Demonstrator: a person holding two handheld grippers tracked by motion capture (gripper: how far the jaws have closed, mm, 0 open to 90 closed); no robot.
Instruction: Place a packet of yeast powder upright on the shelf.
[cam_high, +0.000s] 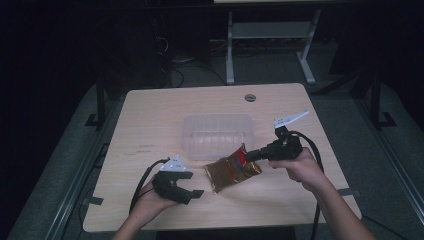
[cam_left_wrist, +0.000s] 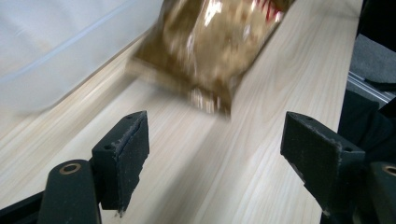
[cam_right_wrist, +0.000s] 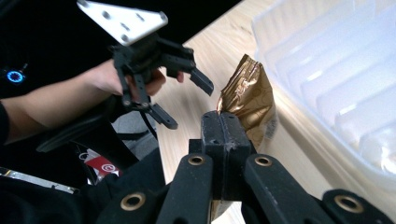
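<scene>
So in the high view there's a light wooden table (cam_high: 150, 125) taking up the middle of the frame, with a clear ribbed plastic tub (cam_high: 218, 135) sitting around its centre. Just below and right of the tub lies a shiny gold-brown foil snack bag with a bit of red at one end (cam_high: 232, 172), flat-ish on the wood and touching or nearly touching the tub's near edge, can't quite tell which. The right gripper (cam_high: 248, 156) comes in from the right side of the frame and its jaws are pressed together on the red-topped end of the bag; in the right gripper view the two black jaws meet right at the crinkled edge of the foil (cam_right_wrist: 250, 100), tub wall running along the right. The left gripper (cam_high: 192, 186) hangs in the lower left of the high view, near the bag but apart from it, jaws spread wide. Its own view shows both pads well apart over bare wood, with the bag (cam_left_wrist: 210, 46) blurry at the top centre.
</scene>
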